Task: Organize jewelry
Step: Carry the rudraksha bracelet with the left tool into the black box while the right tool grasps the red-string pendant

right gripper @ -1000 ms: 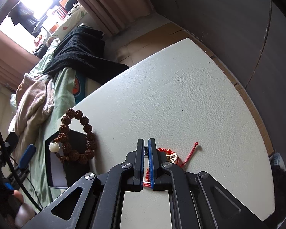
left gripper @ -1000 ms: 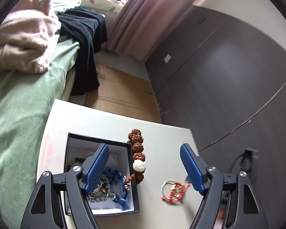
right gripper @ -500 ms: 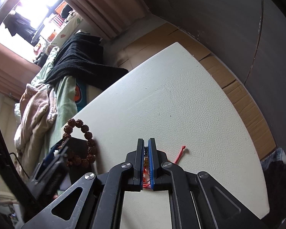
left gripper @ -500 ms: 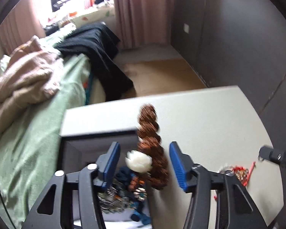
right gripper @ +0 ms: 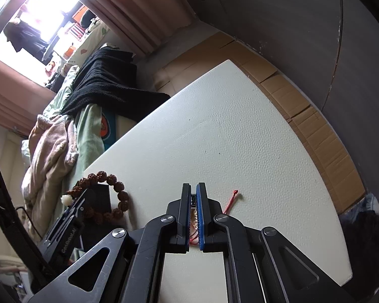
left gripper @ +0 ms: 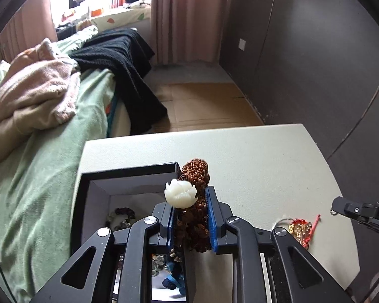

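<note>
- Beads (left gripper: pixel 193 217) sit clamped between the left gripper's (left gripper: pixel 190 221) blue fingers, which have just been closing on them; the white carved bead (left gripper: pixel 180 193) pokes above the tips.
- The loop straddles the box's (left gripper: pixel 128 170) right wall, by the bench's (right gripper: pixel 240 131) bed-side edge.
- Right gripper (right gripper: pixel 193 214): fingers together, pinching the red cord bracelet (right gripper: pixel 231 199) on the bench.
- Far half of the bench lies bare to its edges.

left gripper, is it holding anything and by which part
The left gripper has just been closing on the brown seed-bead bracelet, pads clamping the bead strand just below its white carved lotus bead, at the jewelry box rim.
</note>
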Demonstrator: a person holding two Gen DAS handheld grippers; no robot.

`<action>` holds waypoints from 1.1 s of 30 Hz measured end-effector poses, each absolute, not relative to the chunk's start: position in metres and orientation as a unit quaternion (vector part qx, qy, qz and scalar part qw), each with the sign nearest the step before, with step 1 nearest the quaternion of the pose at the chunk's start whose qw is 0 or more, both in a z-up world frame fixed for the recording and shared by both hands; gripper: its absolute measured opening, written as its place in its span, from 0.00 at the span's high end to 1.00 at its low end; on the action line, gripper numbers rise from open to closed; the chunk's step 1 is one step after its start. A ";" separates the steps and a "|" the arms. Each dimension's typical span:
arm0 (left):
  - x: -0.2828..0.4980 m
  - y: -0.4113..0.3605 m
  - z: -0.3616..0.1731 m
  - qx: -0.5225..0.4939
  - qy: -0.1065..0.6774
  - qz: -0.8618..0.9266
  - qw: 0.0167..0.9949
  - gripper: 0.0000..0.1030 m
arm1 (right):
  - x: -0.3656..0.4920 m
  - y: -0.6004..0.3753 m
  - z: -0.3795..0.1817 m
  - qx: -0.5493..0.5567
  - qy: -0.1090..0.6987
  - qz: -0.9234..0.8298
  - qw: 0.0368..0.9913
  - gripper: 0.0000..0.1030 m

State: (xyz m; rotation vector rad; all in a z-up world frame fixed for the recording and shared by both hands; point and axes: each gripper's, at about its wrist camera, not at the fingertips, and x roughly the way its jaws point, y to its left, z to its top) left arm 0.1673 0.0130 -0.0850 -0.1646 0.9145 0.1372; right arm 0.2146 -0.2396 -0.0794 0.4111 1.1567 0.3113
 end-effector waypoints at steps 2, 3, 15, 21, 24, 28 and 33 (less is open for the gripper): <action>0.167 0.015 -0.088 -0.096 0.453 0.059 0.884 0.79 | 0.213 -0.239 -0.079 0.191 0.541 0.146 0.806 0.94; 0.167 0.018 -0.089 -0.111 0.457 0.052 0.881 0.79 | 0.213 -0.238 -0.079 0.190 0.541 0.147 0.806 0.94; 0.144 0.045 -0.077 -0.218 0.451 0.008 0.865 0.79 | 0.209 -0.237 -0.080 0.187 0.542 0.148 0.806 0.94; 0.133 0.044 -0.066 -0.217 0.433 0.011 0.875 0.82 | 0.203 -0.237 -0.078 0.184 0.540 0.150 0.808 0.94; 0.129 0.044 -0.060 -0.228 0.419 0.002 0.879 0.82 | 0.201 -0.238 -0.077 0.184 0.540 0.150 0.808 0.94; 0.122 0.042 -0.046 -0.234 0.398 -0.022 0.887 0.82 | 0.200 -0.240 -0.074 0.187 0.533 0.155 0.810 0.94; 0.110 0.044 -0.027 -0.235 0.367 -0.034 0.899 0.82 | 0.194 -0.240 -0.063 0.192 0.516 0.167 0.818 0.94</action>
